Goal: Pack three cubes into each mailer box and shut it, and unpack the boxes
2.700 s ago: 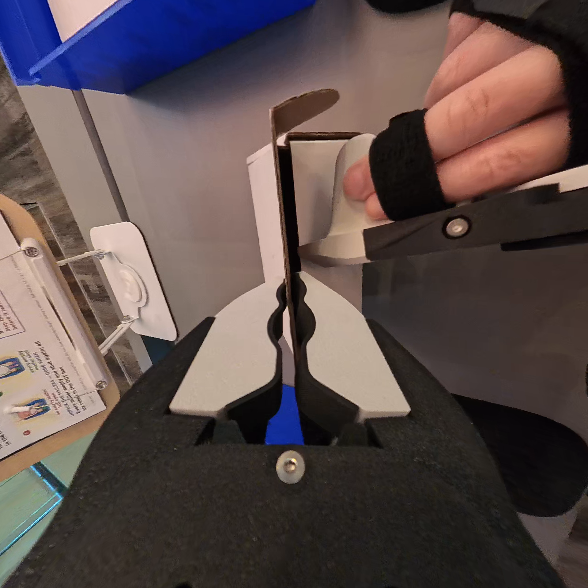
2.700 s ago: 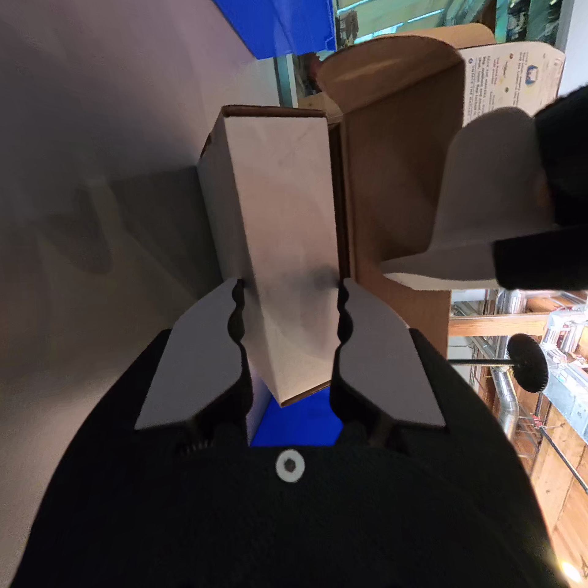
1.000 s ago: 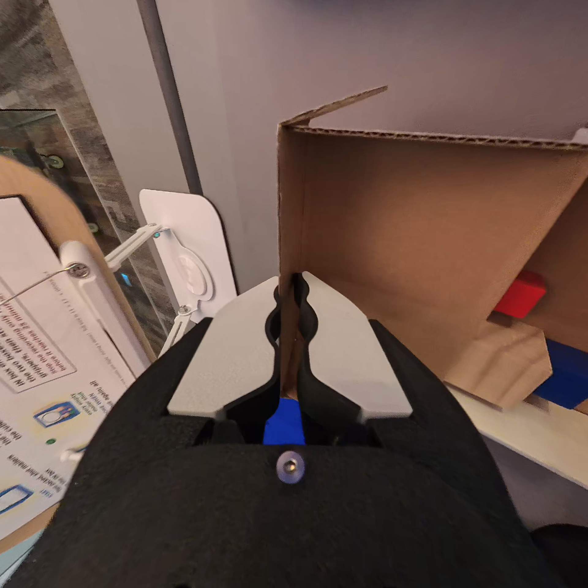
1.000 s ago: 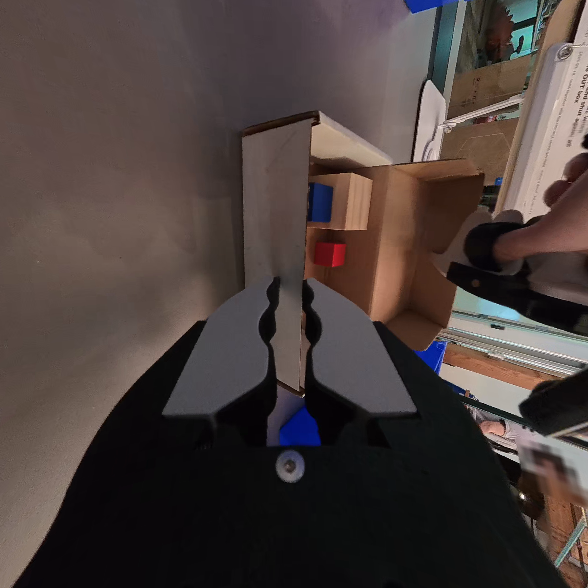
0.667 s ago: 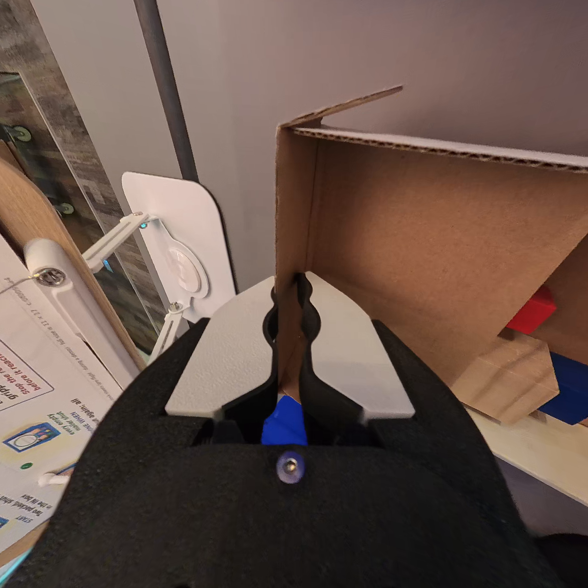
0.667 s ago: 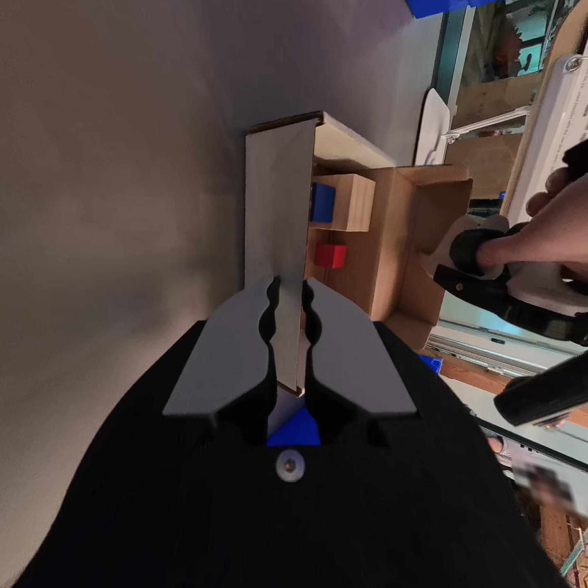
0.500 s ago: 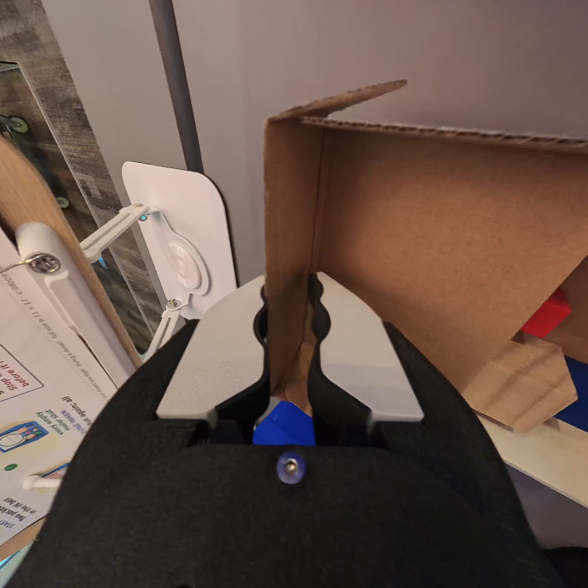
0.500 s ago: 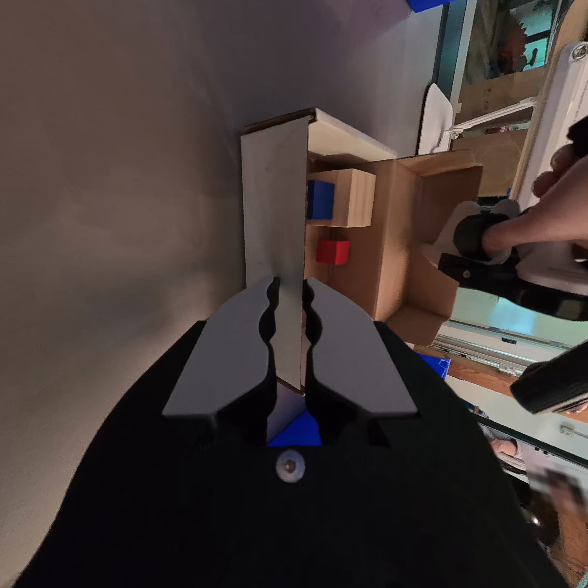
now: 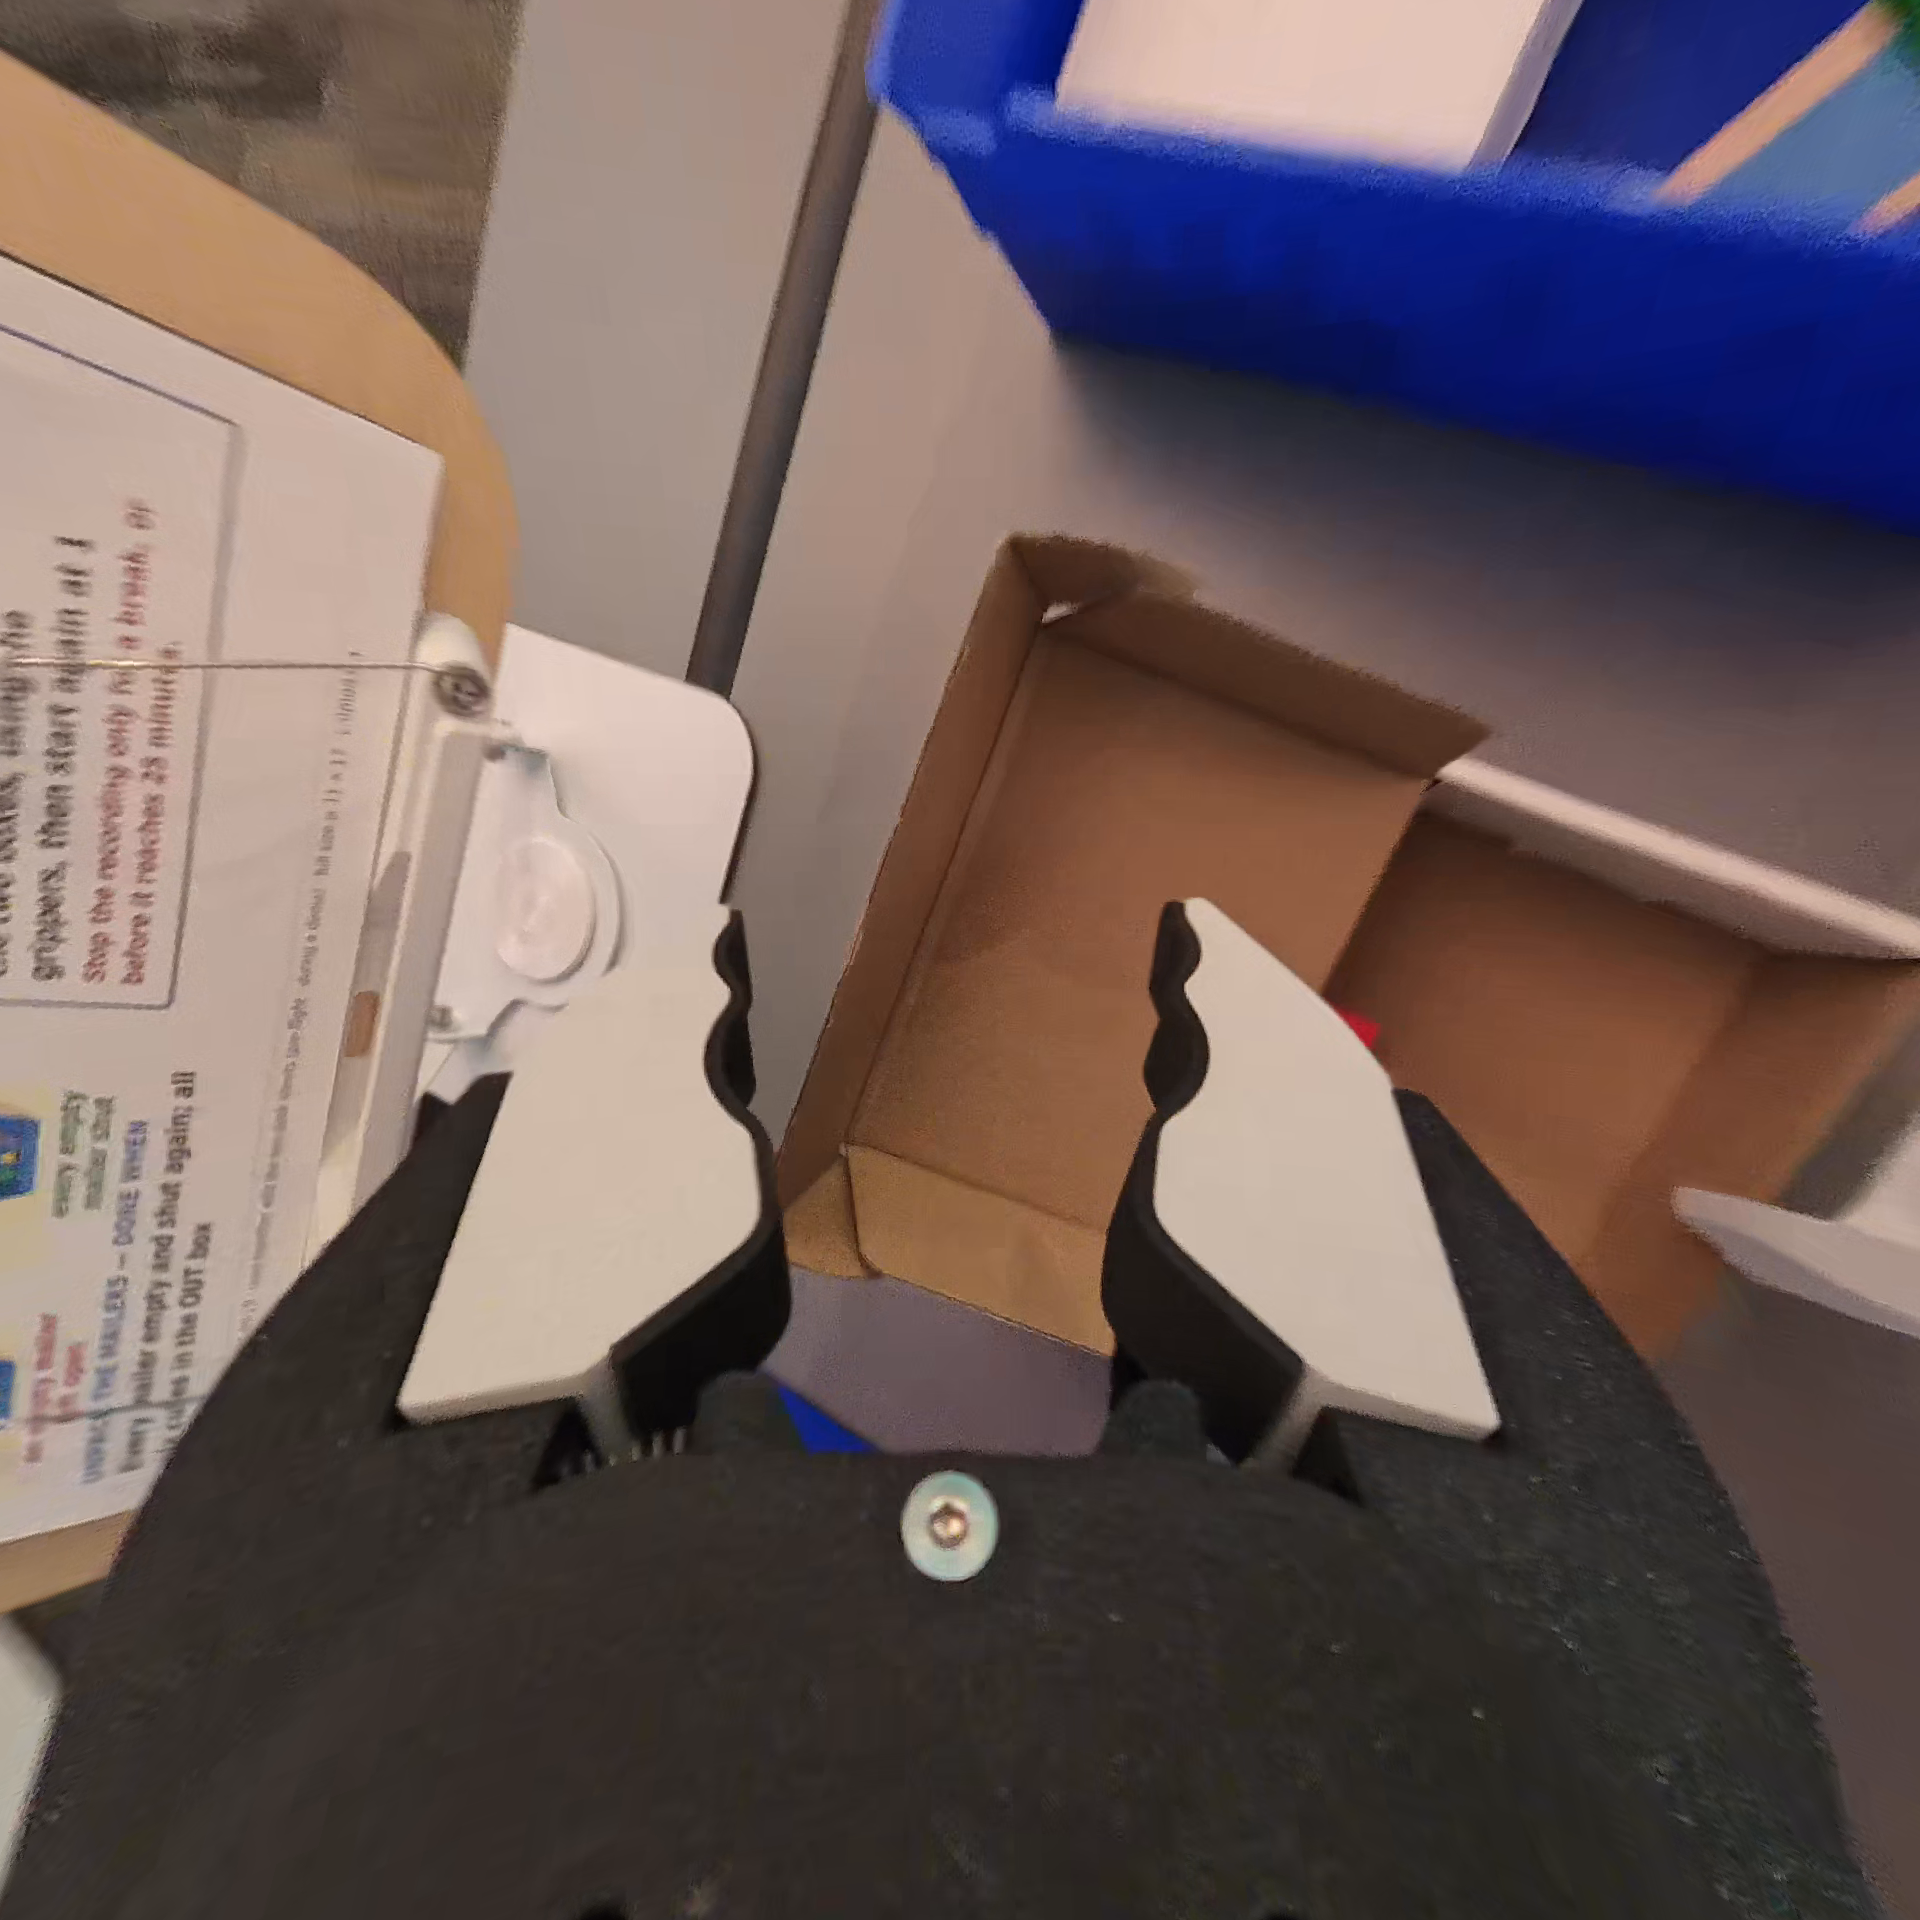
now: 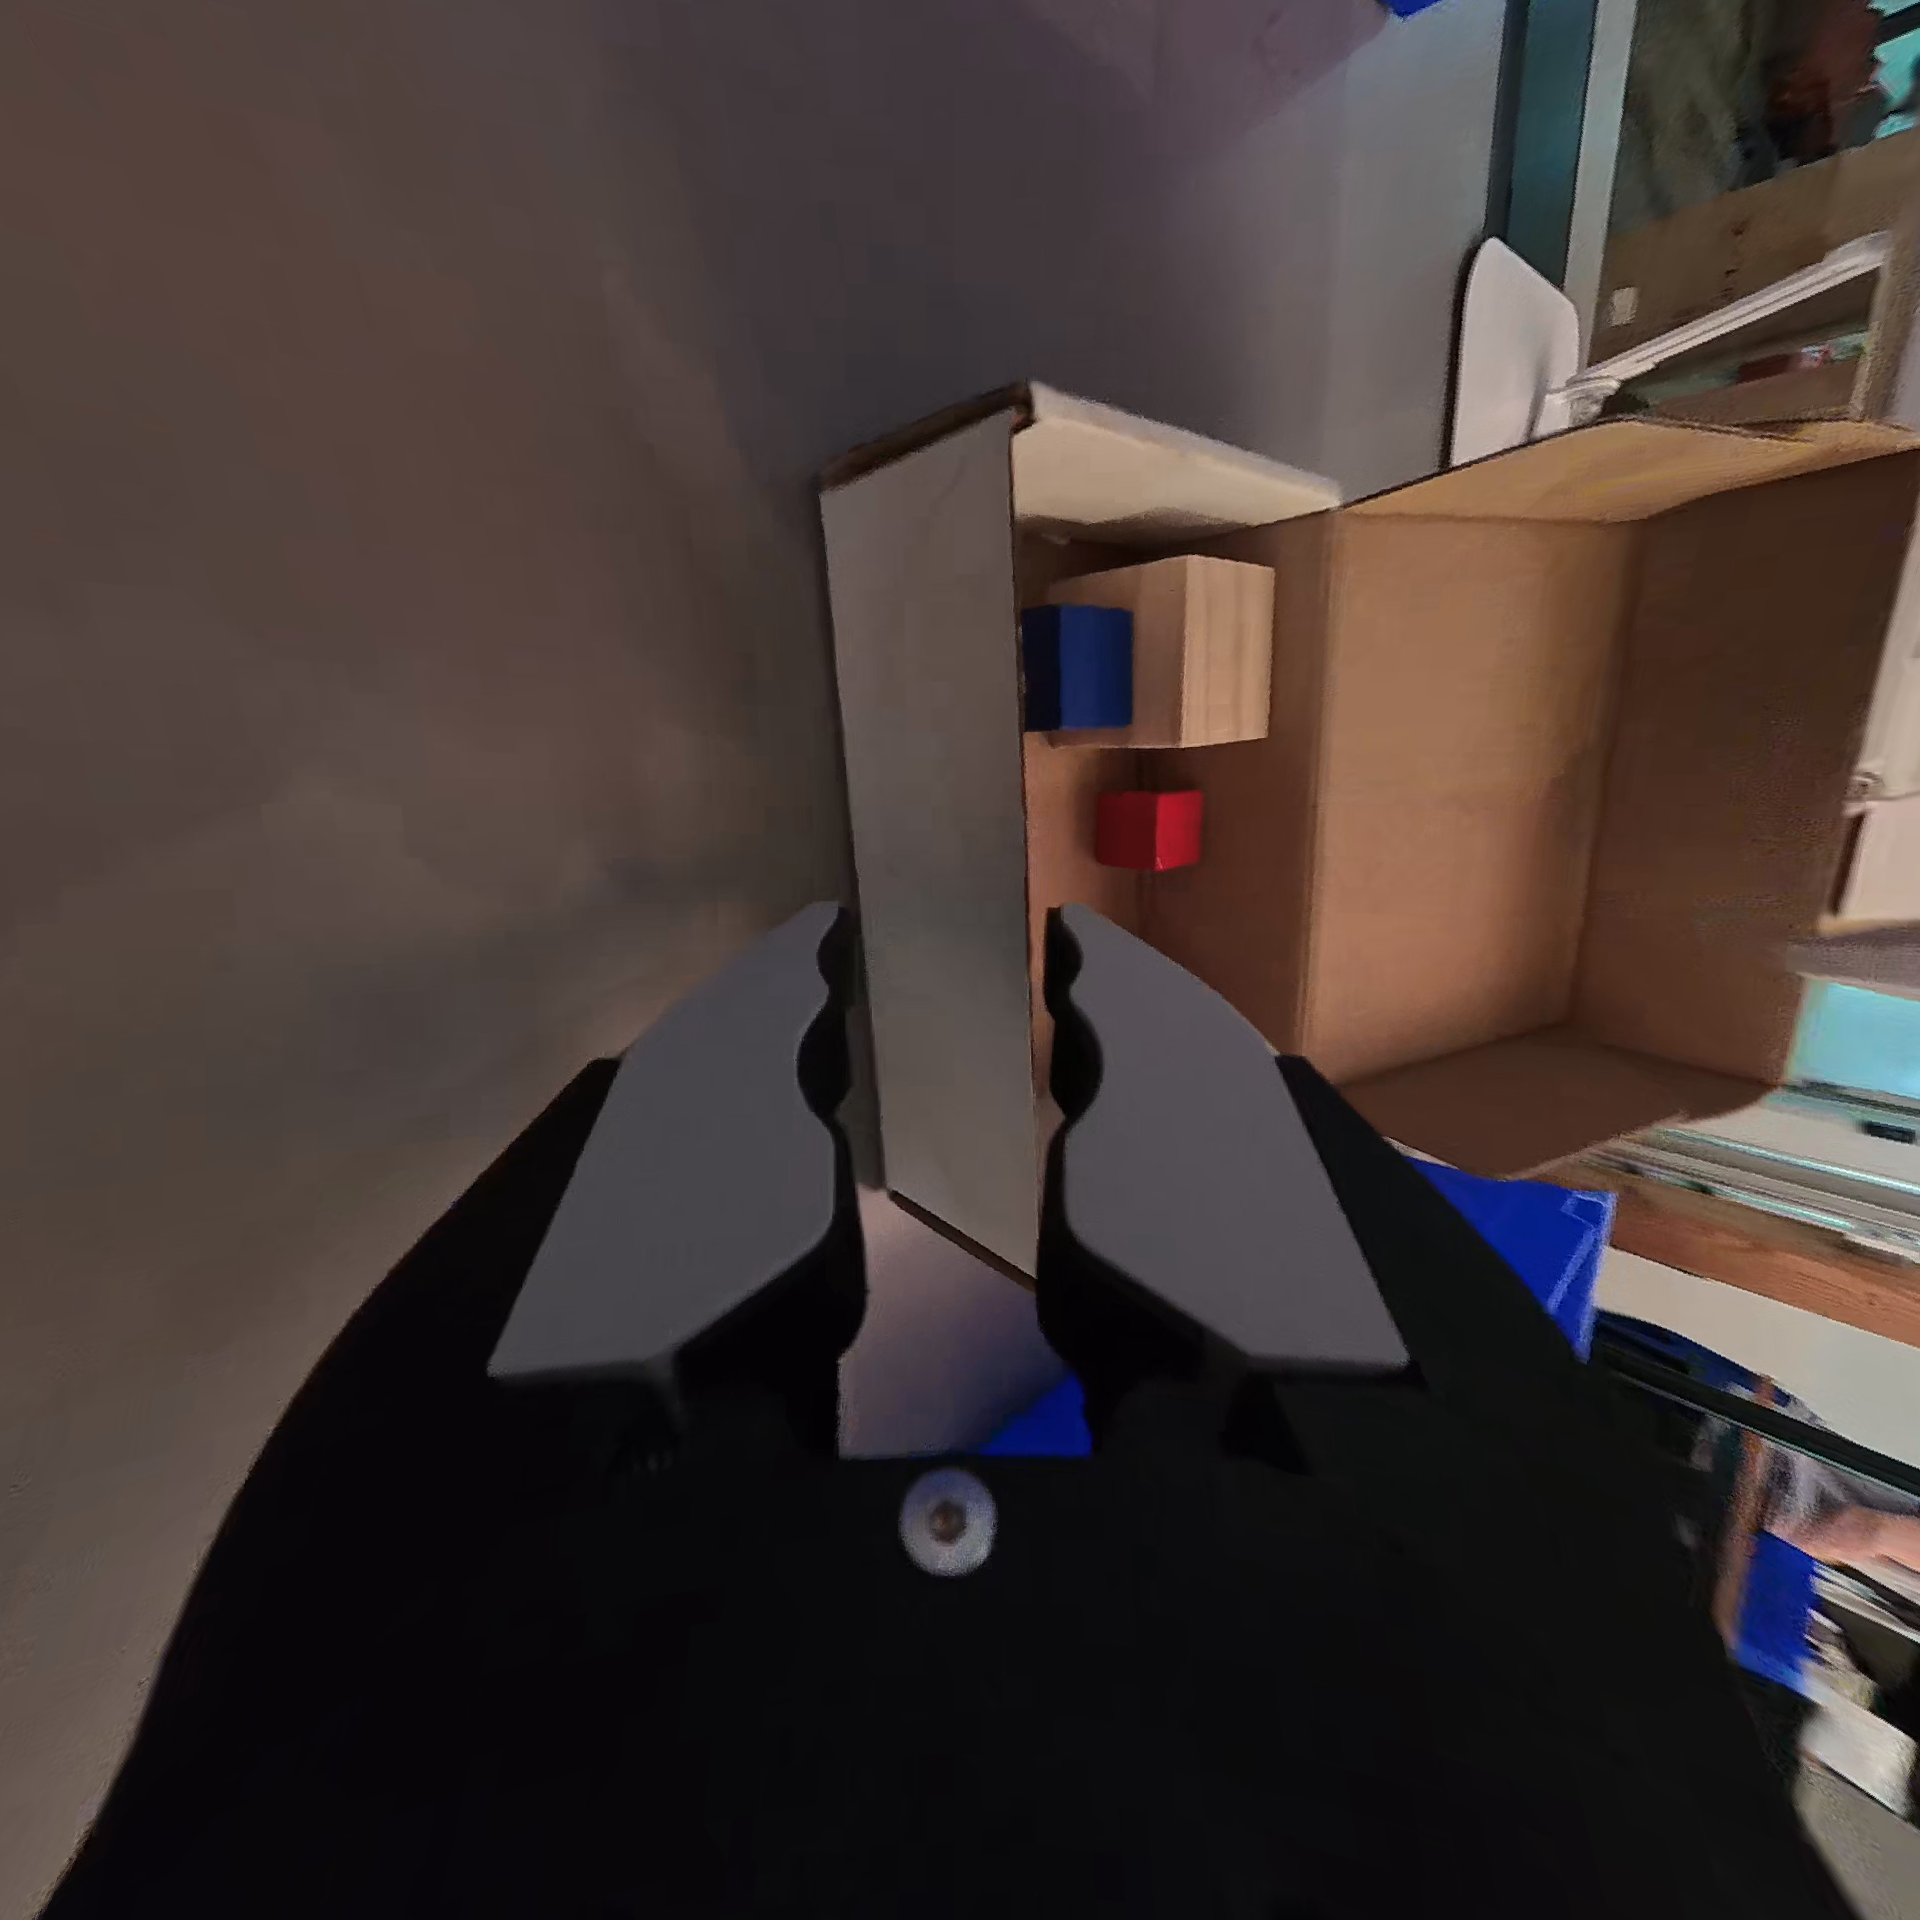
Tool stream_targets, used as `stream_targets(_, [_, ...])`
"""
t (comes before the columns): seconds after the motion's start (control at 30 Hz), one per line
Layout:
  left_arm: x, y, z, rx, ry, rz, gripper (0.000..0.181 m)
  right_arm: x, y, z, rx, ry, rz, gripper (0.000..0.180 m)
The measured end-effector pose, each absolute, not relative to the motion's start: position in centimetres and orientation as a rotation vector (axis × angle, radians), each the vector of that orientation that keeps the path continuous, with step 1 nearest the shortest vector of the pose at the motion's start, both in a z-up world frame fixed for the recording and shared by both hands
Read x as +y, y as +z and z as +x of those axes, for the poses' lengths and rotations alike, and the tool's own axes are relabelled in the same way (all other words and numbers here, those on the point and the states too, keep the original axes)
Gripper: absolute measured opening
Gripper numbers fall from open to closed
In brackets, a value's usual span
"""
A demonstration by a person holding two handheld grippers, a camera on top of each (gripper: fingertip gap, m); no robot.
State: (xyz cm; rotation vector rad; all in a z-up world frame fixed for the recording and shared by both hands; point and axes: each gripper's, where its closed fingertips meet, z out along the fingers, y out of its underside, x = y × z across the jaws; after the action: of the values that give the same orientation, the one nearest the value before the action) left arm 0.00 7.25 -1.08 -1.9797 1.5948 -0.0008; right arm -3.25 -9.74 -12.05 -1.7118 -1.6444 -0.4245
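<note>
left gripper [image 9: 951, 1039]: I see it wide apart, empty.
right gripper [image 10: 945, 1029]: straddling mailer box [image 10: 1455, 790] wall, slack.
step: I'd pick red cube [image 10: 1148, 828] squarely.

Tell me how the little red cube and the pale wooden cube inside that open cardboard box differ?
The small red painted cube is clearly smaller than the pale bare-wood cube. The red cube has open box floor all round it, while the wooden cube has a blue cube right against it. The red cube lies nearer the right gripper than the wooden one. Both sit in the open brown cardboard mailer box, with no gripper holding them.
</note>
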Motion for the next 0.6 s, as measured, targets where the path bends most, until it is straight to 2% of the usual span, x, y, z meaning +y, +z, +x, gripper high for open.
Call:
stream_targets(0.1, [5.3, 3.3, -0.3, 1.467, -0.213, -1.894, 0.074, -11.4, -10.5, -4.7, -1.631, -0.18, -1.739, 0.042])
stream_targets(0.2, [2.5, 8.2, -1.9, 1.306, -0.417, -1.769, 0.072, -12.6, -6.9, -6.2, -1.585, 0.11, -1.725, 0.042])
stream_targets(0.3, [0.4, 12.8, -5.6, 1.093, -0.484, -1.624, 0.072, -10.5, -4.2, -6.2, -1.519, 0.177, -1.73, 0.037])
stream_targets(0.47, [-2.9, 18.0, -11.7, 0.818, -0.595, -1.465, 0.074, -4.5, -6.8, -5.8, -1.646, 0.033, -1.79, 0.036])
stream_targets(0.6, [-5.9, 18.6, -13.6, 0.827, -0.816, -1.45, 0.08, -2.8, -9.6, -7.3, -1.749, 0.073, -1.823, 0.031])
